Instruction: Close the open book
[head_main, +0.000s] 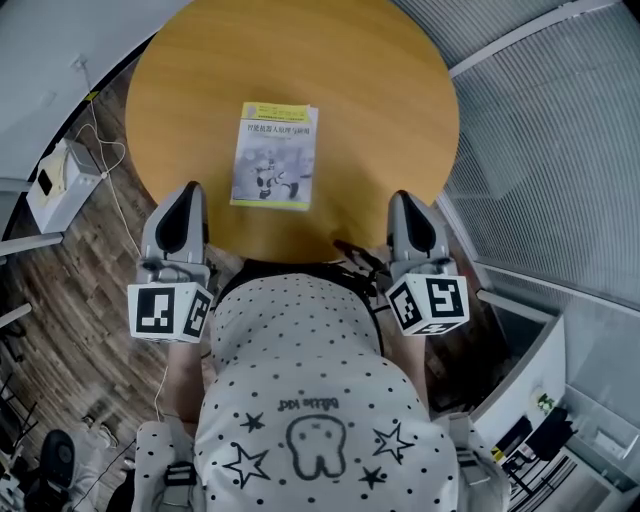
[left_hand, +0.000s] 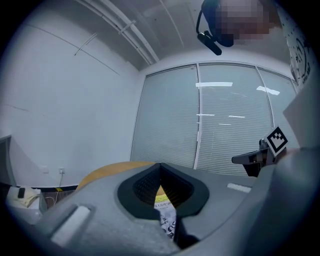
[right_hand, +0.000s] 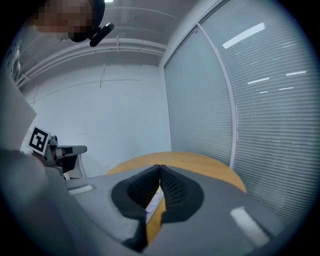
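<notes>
The book (head_main: 275, 156) lies shut, cover up, on the round desk (head_main: 400, 80) in the head view. Its long axis runs away from the person, and it sits ahead, between the left tool (head_main: 188, 192) and the right tool (head_main: 402, 198), apart from both and somewhat nearer the left. In the left gripper view that tool is pressed together on nothing, with the book beyond it. The right gripper view shows the same, so no closing seems left to do.

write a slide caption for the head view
Book closed on round table; left claw and right claw shut at near edge
</notes>
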